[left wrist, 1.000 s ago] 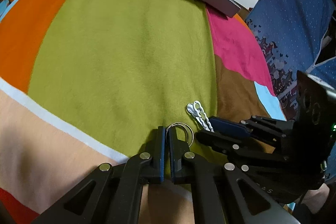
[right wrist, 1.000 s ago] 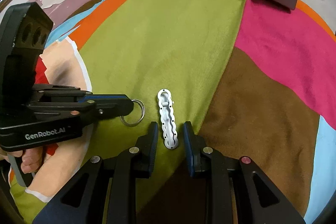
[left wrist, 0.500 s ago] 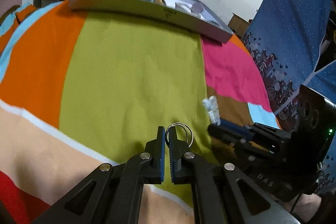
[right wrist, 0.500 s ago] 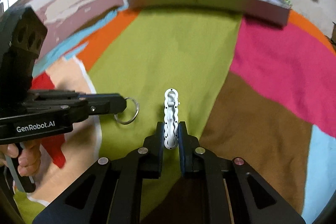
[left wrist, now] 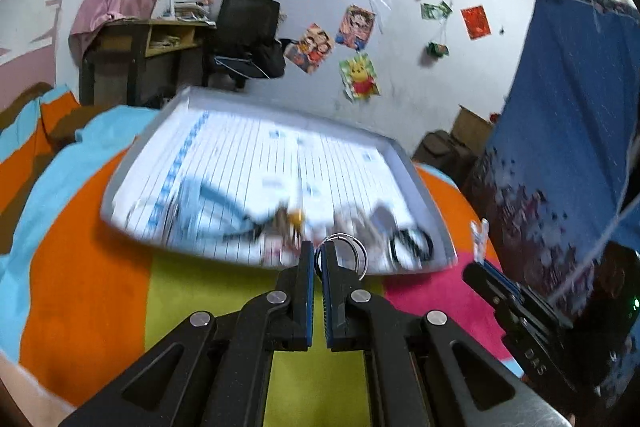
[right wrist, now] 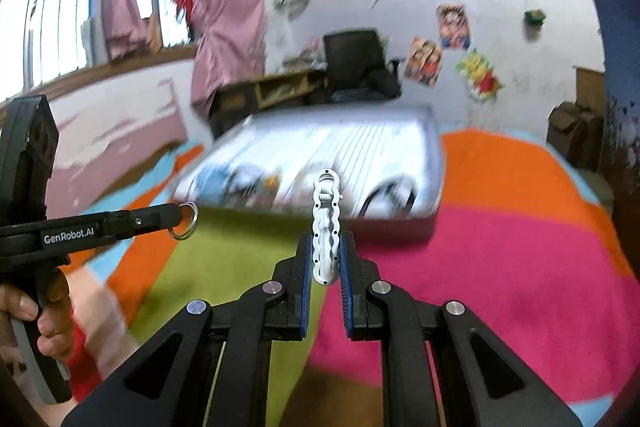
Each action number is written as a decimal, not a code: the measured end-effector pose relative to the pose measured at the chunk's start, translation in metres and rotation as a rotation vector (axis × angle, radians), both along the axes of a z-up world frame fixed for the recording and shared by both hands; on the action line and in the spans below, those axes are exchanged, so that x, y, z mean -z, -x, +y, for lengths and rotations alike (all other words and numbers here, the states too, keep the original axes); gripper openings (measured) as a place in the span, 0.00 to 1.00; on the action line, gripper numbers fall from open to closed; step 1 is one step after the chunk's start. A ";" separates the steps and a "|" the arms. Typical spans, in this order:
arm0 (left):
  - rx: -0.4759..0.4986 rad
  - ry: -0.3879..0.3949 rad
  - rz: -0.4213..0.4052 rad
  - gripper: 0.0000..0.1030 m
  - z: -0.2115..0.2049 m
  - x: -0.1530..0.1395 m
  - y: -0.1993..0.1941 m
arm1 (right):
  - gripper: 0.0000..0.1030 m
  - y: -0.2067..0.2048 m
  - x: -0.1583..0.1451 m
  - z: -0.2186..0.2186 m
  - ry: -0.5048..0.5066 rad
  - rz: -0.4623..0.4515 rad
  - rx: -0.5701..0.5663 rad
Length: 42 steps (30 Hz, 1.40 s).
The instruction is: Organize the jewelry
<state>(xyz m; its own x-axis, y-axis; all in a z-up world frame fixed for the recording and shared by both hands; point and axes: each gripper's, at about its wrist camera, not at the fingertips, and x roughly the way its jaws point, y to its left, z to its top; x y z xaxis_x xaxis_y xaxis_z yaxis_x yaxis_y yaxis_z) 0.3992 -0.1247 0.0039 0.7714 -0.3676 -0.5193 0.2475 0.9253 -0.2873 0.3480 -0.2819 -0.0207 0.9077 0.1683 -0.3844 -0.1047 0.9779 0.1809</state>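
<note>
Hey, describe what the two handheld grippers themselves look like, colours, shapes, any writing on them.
Both are black plastic. The left gripper and right gripper each have two straight fingers lined with ribbed blue pads, on angular linkage arms with triangular cut-outs and round silver pivot bolts. The left one's side reads "GenRobot.AI" in white and ends in a pistol handle in a bare hand. A green light glows on the right one's body.

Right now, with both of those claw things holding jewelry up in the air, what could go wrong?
1. The silver ring is pinched only by its edge at the tips of the left fingers; it might slip out onto the blanket.
2. The white hair clip sticks out well past the right fingers and could twist loose.
3. The tray already holds items; a drop may tangle with them.
</note>
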 end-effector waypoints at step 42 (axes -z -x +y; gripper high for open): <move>-0.130 -0.043 -0.085 0.79 -0.002 -0.025 0.011 | 0.52 -0.020 -0.026 -0.024 -0.038 -0.060 0.138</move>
<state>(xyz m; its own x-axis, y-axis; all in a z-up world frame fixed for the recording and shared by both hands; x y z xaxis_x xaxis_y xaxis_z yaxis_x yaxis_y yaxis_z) 0.3882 -0.1272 0.0285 0.8530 -0.2406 -0.4632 0.1464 0.9621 -0.2301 0.3676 -0.3061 0.0055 0.9442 0.0541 -0.3249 0.0181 0.9764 0.2153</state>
